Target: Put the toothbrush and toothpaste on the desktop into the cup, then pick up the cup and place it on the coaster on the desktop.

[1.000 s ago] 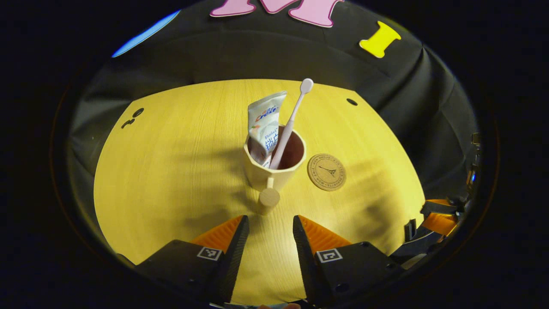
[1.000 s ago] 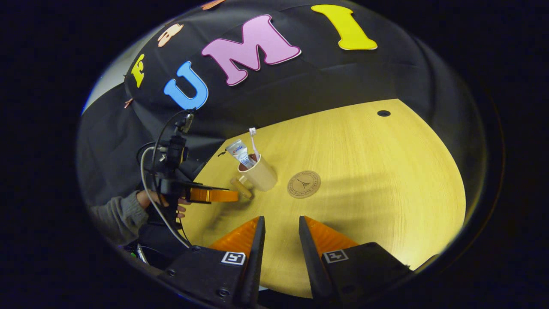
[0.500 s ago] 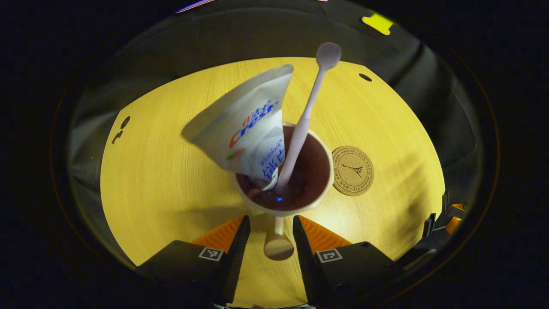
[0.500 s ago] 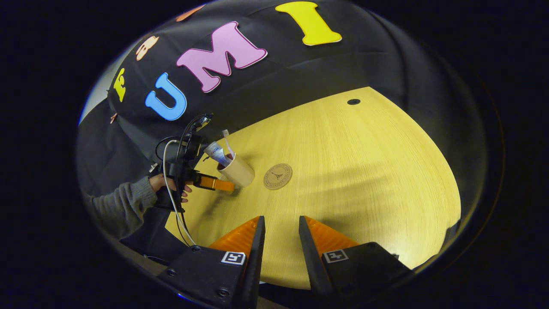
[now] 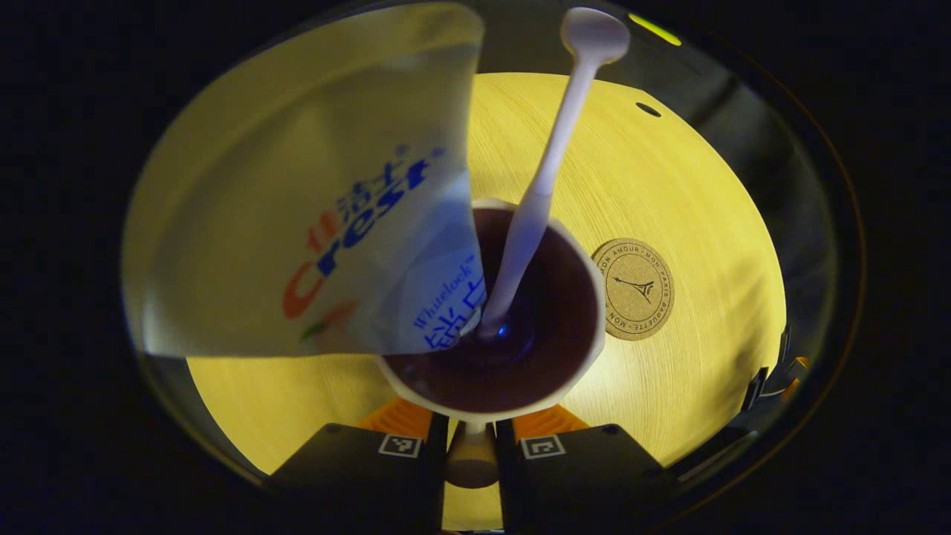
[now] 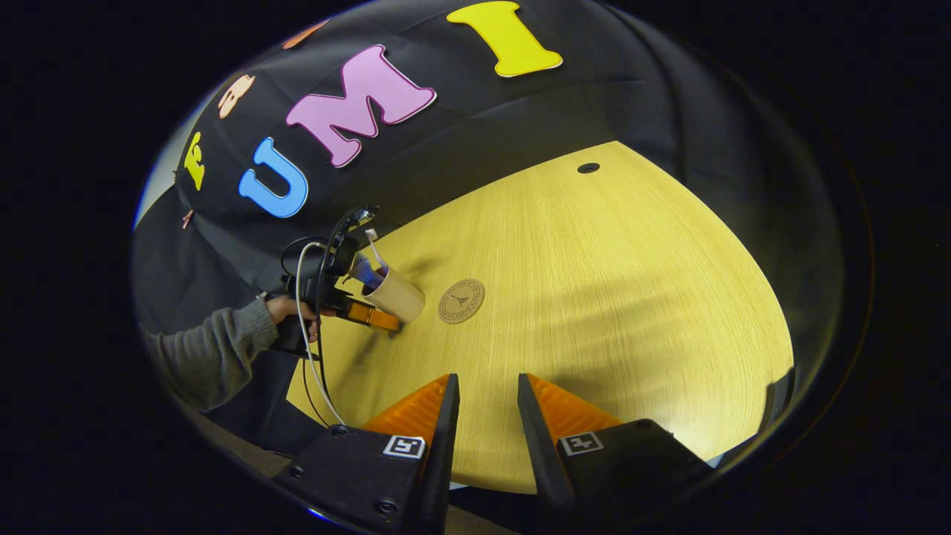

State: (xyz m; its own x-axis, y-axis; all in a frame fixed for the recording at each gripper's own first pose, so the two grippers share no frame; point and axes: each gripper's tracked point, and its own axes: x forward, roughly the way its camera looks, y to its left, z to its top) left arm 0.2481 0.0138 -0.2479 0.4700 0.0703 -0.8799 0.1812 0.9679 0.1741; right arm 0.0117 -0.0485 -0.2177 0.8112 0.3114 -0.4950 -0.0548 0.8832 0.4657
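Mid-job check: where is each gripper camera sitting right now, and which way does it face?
Left gripper view: rides the left gripper, looking into the cream handled cup holding white toothpaste tube and pale toothbrush; its fingers flank the handle.
Right gripper view: rides the right gripper, facing across the yellow wooden desktop; grey sleeve shows.
Shared: cup, round cork coaster.

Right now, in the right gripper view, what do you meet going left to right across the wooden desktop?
Grey sleeve of the person → left gripper held in their hand → cream cup holding the toothpaste tube and toothbrush → round cork coaster → small dark hole in the desktop.
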